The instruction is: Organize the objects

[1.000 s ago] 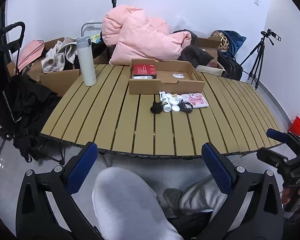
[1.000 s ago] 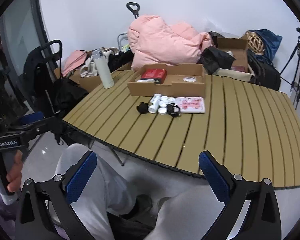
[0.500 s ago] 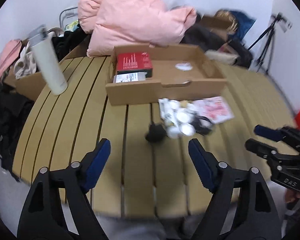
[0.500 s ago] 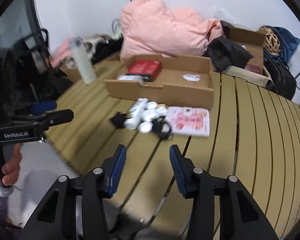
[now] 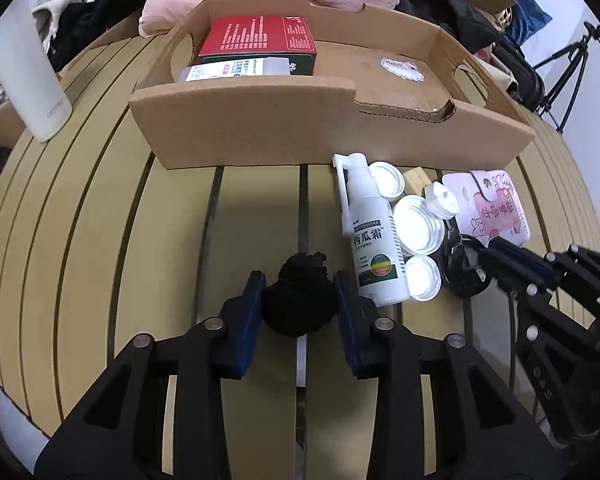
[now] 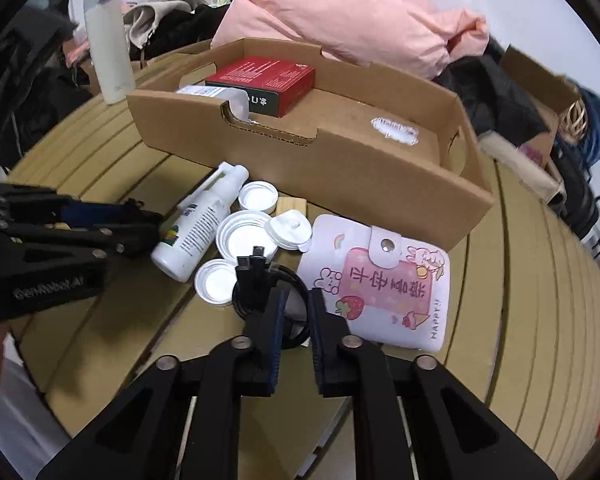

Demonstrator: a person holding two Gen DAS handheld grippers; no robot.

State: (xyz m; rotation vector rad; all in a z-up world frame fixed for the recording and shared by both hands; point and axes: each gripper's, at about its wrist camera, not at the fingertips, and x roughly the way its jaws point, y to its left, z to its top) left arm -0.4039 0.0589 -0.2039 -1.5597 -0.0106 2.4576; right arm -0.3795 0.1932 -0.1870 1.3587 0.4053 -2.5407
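My left gripper [image 5: 299,296] is shut on a black cloth bundle [image 5: 298,298] that rests on the slatted table [image 5: 100,240]. My right gripper [image 6: 294,308] is shut on a coiled black cable [image 6: 260,280] lying beside a pink and white card wallet [image 6: 384,284]. A white spray bottle [image 5: 370,232] and several white lids [image 5: 418,224] lie between the two grippers. Behind them stands an open cardboard tray [image 5: 260,128] holding a red box [image 5: 260,40] and a white packet [image 5: 232,69].
A tall white flask [image 5: 24,80] stands at the table's back left. Pink bedding [image 6: 340,12], clothes, bags and cardboard boxes crowd the far side of the table. A tripod [image 5: 572,60] stands at the right. The table's near edge is close below the grippers.
Both grippers moved forward from off the table's edge down onto the cluster. The left closed around the black cloth bundle and the right closed around the black cable.
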